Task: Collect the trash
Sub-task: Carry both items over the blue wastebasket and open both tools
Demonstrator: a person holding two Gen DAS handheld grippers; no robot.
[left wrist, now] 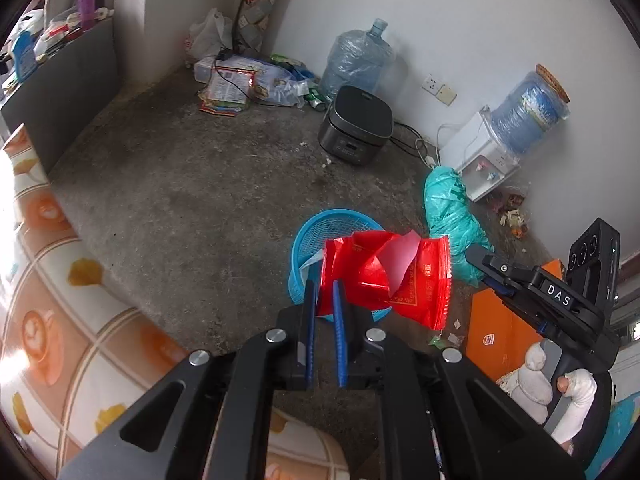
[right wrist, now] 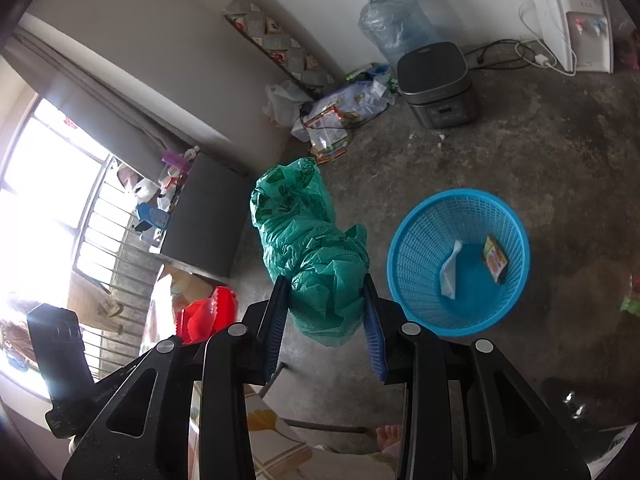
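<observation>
My left gripper (left wrist: 324, 292) is nearly closed, clenched on the edge of a red wrapper (left wrist: 384, 276); wrapper hangs above the near rim of the blue basket (right wrist: 460, 260); my right gripper (right wrist: 326, 300), jaws partway apart, grasps a crumpled green bag (right wrist: 308, 240), held just left of the basket; in the basket lie a white scrap (right wrist: 450, 268) and a small packet (right wrist: 495, 258).
</observation>
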